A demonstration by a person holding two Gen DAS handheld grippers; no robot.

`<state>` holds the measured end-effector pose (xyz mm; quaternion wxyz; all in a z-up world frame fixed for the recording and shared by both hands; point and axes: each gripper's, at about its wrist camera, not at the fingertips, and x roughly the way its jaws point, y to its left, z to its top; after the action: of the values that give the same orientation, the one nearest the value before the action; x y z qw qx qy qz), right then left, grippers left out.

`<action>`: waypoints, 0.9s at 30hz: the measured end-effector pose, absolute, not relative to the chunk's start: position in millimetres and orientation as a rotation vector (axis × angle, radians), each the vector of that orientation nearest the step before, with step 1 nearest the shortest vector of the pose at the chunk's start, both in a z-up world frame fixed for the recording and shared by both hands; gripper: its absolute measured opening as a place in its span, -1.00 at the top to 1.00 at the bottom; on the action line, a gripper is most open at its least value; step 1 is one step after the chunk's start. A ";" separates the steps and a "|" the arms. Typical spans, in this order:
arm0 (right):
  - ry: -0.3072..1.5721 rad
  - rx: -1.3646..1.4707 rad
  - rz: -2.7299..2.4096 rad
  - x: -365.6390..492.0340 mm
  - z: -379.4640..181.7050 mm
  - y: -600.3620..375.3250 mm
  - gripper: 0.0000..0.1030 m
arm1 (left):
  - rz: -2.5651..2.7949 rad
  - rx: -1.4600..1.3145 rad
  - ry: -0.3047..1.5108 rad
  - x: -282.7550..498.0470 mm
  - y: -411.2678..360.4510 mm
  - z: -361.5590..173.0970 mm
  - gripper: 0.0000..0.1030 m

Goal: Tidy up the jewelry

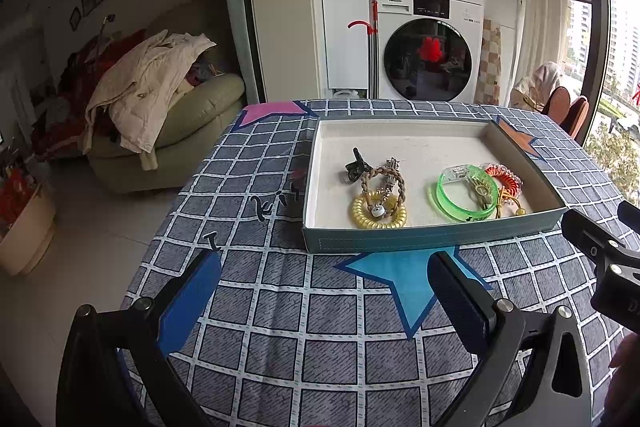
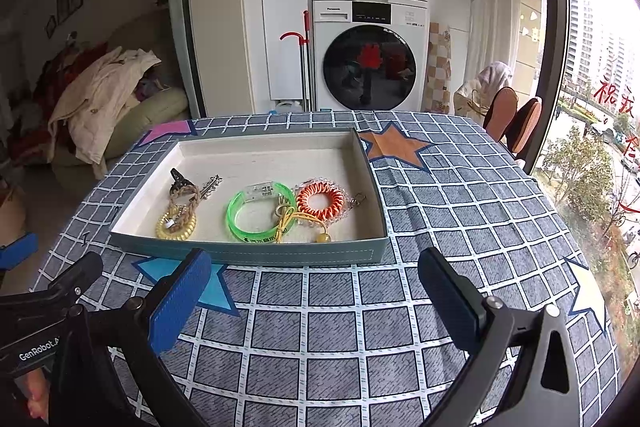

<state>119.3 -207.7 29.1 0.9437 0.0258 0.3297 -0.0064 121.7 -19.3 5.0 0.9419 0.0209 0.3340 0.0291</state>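
While we hold both tools low over the worktop [image 2: 460,195], its grey-blue grid cloth with coloured stars fills the lower half of each view. Our left hand-held gripper [image 1: 324,301] has its blue pads wide apart with nothing between them, above a blue star [image 1: 400,275]; our right hand-held gripper [image 2: 314,301] is spread the same way, also holding nothing.

At the middle of both frames sits a shallow grey-green tray [image 2: 248,253] with a pale lining. Inside it, toward the near wall, lie a yellow coil band [image 2: 176,227], a braided tan band [image 2: 182,199], a dark claw clip [image 2: 176,177], a green bangle [image 2: 260,213] and an orange coil bracelet [image 2: 320,203], the last two touching.

Behind the worktop, at the upper centre, we see a stacked washer and dryer [image 2: 368,27]. At the left a sofa [image 1: 192,115] is heaped with clothes, and at the right edge a tall window [image 2: 600,87] shows apartment blocks.
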 end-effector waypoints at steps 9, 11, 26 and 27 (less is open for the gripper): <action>0.672 0.053 -0.012 119.4 29.3 -207.9 -1.00 | 0.060 0.042 0.682 122.2 -18.9 4.7 -1.00; 0.671 0.053 -0.011 119.5 29.6 -207.9 -1.00 | 0.060 0.043 0.682 122.1 -19.0 4.7 -1.00; 0.669 0.054 -0.011 119.1 30.3 -207.6 -1.00 | 0.058 0.034 0.686 122.3 -18.1 5.5 -1.00; 0.670 0.055 -0.011 119.4 30.3 -207.5 -1.00 | 0.058 0.035 0.686 122.3 -18.0 5.7 -1.00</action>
<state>119.4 -207.5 30.3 0.9441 0.0267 0.3286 -0.0053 122.3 -18.0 5.7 0.9411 0.0173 0.3364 0.0283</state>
